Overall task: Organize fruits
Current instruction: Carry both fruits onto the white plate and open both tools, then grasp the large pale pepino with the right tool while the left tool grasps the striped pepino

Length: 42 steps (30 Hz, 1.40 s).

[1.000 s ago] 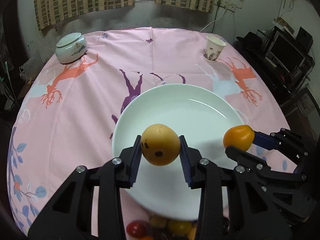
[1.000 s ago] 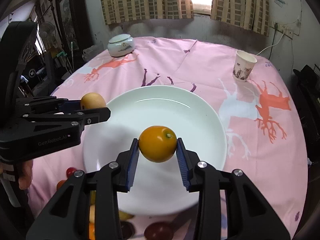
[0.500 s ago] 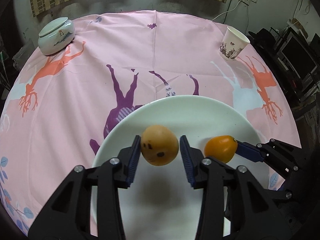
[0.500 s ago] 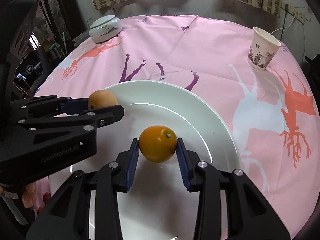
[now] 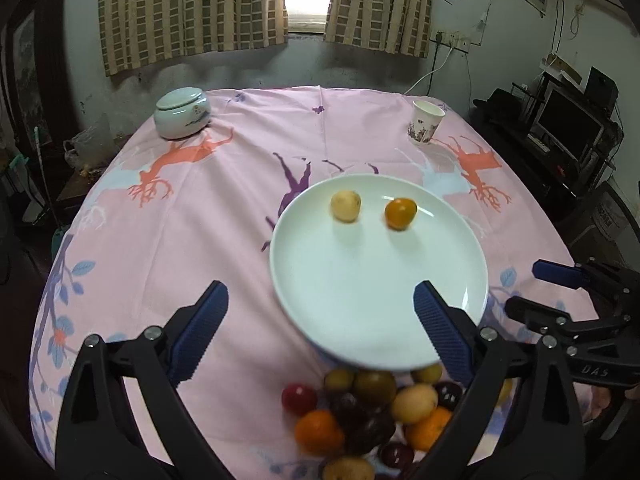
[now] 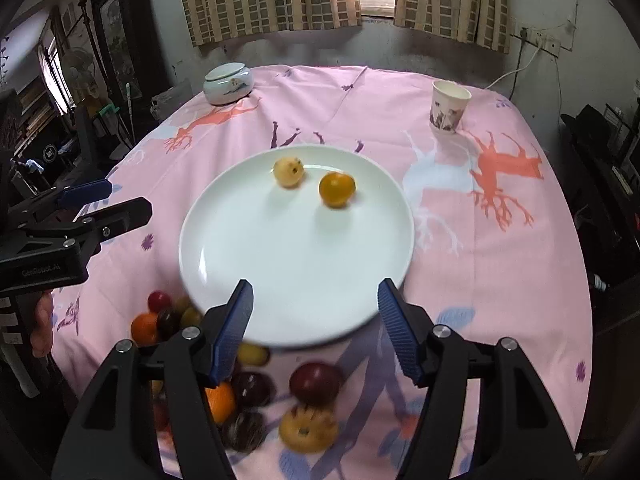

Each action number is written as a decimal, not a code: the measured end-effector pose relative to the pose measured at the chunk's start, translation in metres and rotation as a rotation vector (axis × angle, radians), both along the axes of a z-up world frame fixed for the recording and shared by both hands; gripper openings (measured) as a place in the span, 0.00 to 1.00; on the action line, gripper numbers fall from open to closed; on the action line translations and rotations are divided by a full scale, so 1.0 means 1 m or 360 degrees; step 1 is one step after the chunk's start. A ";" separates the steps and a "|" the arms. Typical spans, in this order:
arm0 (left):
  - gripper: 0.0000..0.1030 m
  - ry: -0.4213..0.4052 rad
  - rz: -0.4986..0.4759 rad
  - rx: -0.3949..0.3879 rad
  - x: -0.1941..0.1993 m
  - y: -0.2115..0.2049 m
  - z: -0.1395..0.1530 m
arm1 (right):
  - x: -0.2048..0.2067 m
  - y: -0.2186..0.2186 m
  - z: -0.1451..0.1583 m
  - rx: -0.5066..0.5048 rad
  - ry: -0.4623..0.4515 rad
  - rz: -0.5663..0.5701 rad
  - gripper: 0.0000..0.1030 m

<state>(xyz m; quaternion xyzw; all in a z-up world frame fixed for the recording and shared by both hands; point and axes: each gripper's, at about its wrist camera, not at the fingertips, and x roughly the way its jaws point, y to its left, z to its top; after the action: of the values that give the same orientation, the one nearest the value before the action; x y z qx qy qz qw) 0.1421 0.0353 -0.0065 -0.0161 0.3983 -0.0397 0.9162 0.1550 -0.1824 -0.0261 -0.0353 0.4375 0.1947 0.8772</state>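
now the white plate holds a yellow fruit and an orange, both grippers just opened, empty.

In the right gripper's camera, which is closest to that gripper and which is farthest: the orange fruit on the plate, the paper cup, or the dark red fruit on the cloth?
From the right gripper:
1. Dark red fruit, on the cloth just below the fingertips.
2. Orange fruit, on the far part of the white plate.
3. Paper cup, far back on the right of the table.
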 end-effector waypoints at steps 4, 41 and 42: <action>0.93 -0.0005 0.0018 -0.0076 -0.064 0.011 -0.023 | -0.062 -0.006 -0.019 0.0063 0.0020 -0.0067 0.64; 0.93 0.0247 -0.0005 0.0031 -0.109 0.006 -0.087 | -0.077 -0.009 -0.079 -0.0003 0.0053 -0.0152 0.44; 0.93 0.0251 -0.0007 0.0020 -0.107 0.004 -0.089 | -0.080 -0.011 -0.076 0.0007 0.0044 -0.0157 0.44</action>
<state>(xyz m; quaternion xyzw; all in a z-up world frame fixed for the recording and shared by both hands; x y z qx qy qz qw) 0.0349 0.0388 -0.0960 -0.0125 0.4696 -0.0376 0.8820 0.0751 -0.1934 -0.1019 -0.0091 0.4504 0.1526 0.8796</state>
